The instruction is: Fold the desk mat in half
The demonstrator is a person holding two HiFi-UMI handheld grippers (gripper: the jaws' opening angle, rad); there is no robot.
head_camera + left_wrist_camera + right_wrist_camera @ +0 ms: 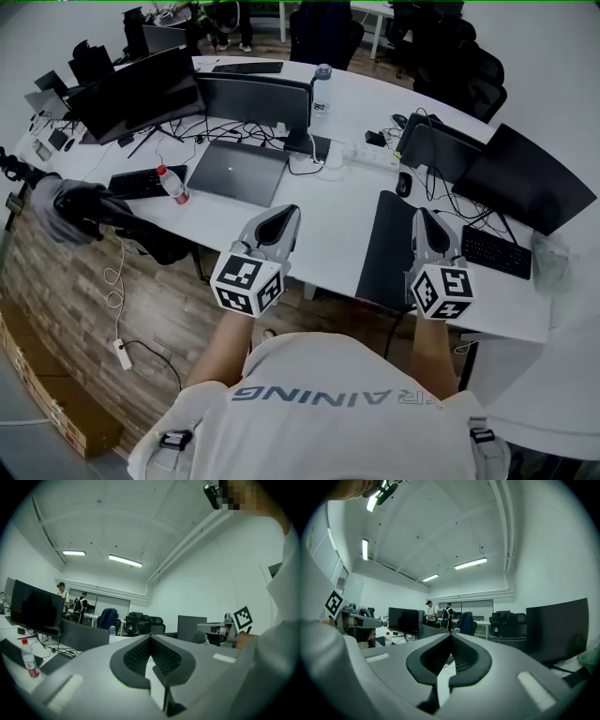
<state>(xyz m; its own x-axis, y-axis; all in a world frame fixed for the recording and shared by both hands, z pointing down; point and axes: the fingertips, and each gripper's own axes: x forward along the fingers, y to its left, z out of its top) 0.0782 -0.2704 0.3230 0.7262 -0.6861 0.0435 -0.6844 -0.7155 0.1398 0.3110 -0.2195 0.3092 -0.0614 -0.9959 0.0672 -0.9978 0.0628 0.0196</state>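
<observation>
The mat lies flat on the white desk as a narrow dark strip. It runs from the desk's near edge back toward a mouse. I cannot tell whether it is already doubled over.

In the head view the mat sits between the two grippers, much closer to the right one. The right gripper hangs over the mat's right edge, held level and above the desk, and its fingers do not touch the mat. In the right gripper view its jaws meet at the tips with nothing between them, and the mat is not in sight there.

The left gripper hovers over bare desk well to the left of the mat. It is just in front of a closed laptop. Its own view shows the jaws pressed together at the tips and empty.

A keyboard lies to the right of the mat. A red-capped bottle stands to the left of the laptop.
</observation>
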